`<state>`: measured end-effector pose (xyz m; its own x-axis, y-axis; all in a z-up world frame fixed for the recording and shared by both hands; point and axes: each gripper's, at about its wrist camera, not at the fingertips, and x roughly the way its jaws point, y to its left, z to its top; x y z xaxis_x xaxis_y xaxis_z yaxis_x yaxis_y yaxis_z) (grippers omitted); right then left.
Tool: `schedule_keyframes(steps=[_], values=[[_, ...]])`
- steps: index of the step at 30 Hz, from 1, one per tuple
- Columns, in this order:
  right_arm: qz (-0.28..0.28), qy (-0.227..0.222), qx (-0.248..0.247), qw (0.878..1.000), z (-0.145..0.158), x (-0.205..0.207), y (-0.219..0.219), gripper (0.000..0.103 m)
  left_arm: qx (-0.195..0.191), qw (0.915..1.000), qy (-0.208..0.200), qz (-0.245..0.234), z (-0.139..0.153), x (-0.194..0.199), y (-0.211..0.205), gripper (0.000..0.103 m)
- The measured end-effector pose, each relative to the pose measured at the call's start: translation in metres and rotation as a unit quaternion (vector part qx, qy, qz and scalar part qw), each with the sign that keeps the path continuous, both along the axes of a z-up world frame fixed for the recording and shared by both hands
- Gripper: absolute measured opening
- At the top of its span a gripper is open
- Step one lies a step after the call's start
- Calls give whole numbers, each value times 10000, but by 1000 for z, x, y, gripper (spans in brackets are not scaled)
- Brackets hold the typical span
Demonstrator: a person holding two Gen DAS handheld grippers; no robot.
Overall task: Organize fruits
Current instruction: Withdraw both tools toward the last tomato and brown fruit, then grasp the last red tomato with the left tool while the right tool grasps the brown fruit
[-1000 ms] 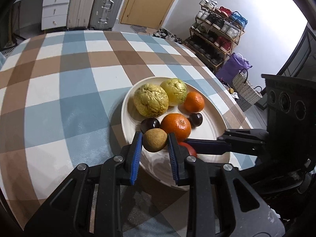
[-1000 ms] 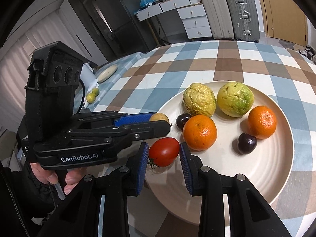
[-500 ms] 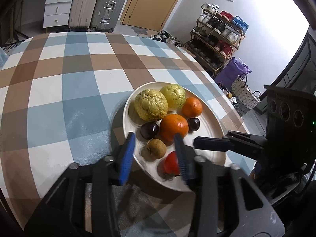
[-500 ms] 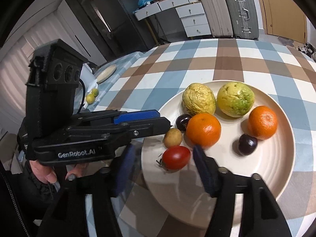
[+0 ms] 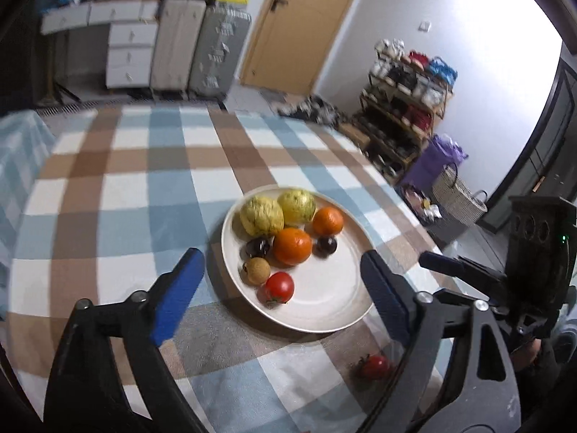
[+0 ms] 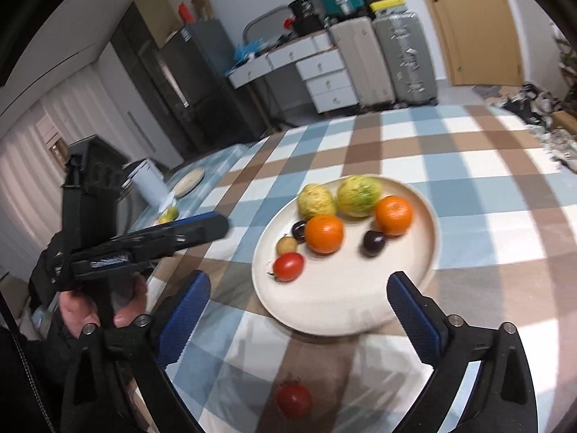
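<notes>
A cream plate (image 5: 335, 306) (image 6: 342, 310) on the checked tablecloth holds two yellow-green fruits (image 5: 261, 215), two oranges (image 5: 292, 246), two dark plums (image 5: 326, 244), a small brown fruit (image 5: 256, 270) (image 6: 286, 245) and a red tomato (image 5: 279, 286) (image 6: 288, 266). A second red tomato (image 5: 375, 367) (image 6: 294, 399) lies on the cloth in front of the plate. My left gripper (image 5: 285, 296) is open and empty, above and in front of the plate. My right gripper (image 6: 299, 317) is open and empty, above the plate's near edge.
The checked table (image 5: 126, 198) stretches left and back. A small yellow fruit (image 6: 167, 213), a white container (image 6: 148, 180) and a round wooden board (image 6: 187, 182) sit at the far left. Suitcases (image 5: 220, 54), drawers and a shoe rack (image 5: 407, 108) stand beyond the table.
Both grippers opened wide, leaving the brown fruit and the tomato on the plate, then pulled back and up. A second tomato on the cloth has come into view.
</notes>
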<state>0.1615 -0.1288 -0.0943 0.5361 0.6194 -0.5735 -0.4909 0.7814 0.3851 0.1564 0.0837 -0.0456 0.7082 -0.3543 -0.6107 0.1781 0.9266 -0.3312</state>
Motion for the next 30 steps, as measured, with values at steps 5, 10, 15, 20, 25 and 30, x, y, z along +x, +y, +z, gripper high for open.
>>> schedule_keyframes(steps=[5,10,15,20,25,30], values=[[-254,-382,221,9987,20,-28,-22,102,385,9979,-411,315,27,-31,-12,102],[-430,-705,265,9962,32,-54,-34,103,451,9973,-419,396,40,-54,-23,102],[-573,-855,172,9945,35,-77,-43,103,530,9966,-454,442,36,-79,-35,102],[-580,-946,76,9938,31,-100,-46,103,563,9969,-337,443,22,-100,-45,102],[-801,-1279,154,9884,31,-129,-56,103,613,9955,-275,674,9,-115,-49,102],[-759,-1241,181,9892,24,-141,-59,103,692,9945,-289,734,1,-121,-53,102]])
